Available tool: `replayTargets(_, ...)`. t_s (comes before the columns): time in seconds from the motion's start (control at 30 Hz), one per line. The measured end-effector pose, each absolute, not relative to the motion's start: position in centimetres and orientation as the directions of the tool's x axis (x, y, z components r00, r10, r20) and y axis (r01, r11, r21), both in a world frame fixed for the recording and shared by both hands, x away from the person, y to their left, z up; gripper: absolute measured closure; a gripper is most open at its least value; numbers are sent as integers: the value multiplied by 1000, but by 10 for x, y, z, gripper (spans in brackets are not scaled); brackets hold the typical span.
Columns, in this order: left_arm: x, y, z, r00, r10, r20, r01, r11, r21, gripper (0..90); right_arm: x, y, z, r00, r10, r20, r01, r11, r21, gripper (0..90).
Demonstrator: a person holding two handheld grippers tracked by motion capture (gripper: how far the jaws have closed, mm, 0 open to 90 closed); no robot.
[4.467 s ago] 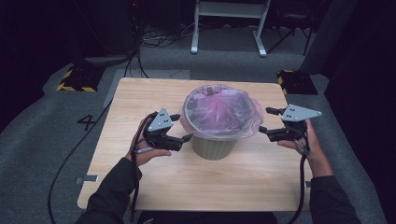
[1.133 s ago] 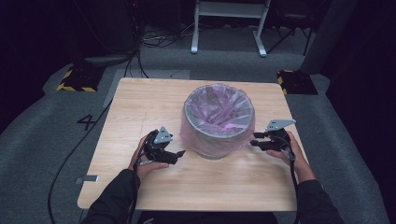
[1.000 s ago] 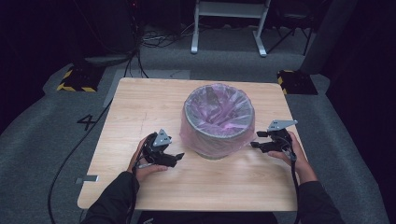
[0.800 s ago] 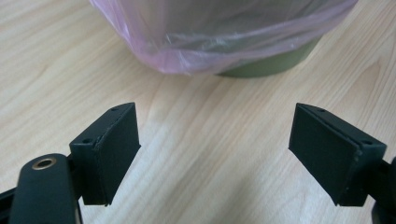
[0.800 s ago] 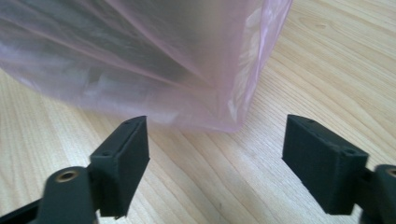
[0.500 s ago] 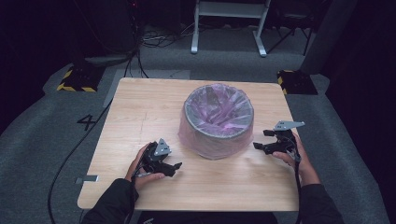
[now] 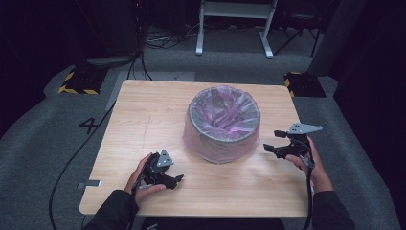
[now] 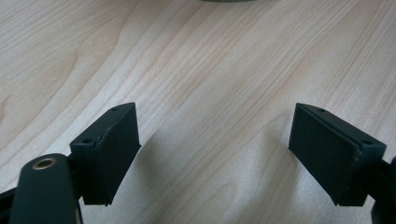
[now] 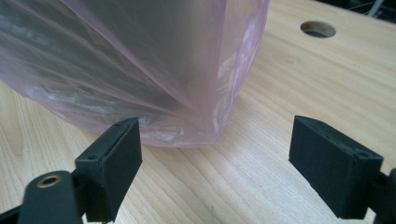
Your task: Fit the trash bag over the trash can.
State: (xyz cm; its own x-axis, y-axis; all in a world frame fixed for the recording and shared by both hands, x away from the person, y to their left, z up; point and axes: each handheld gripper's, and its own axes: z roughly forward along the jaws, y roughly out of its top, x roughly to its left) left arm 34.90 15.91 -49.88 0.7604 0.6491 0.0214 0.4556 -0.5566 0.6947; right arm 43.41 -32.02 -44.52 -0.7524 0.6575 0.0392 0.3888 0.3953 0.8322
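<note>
A single dark numeral "4" (image 7: 90,125) stood on the grey floor (image 7: 43,143) just left of the wooden table (image 7: 143,110) in the high view, and no other writing, label or brand could be read on anything else there.

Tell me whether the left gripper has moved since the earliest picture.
Yes. The left gripper has come away from the lined bin and down toward the table's near edge, jaws open and empty.

Dark recording studio: floor cables (image 7: 158,40), numbered carpet (image 7: 88,125).
</note>
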Motion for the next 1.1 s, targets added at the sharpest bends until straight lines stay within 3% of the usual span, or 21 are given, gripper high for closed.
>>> replayTargets(1.1,345,169,-504,754,657,-6,464,-526,713,148,408,-299,-361,-761,638,-119,178,382,907,197)
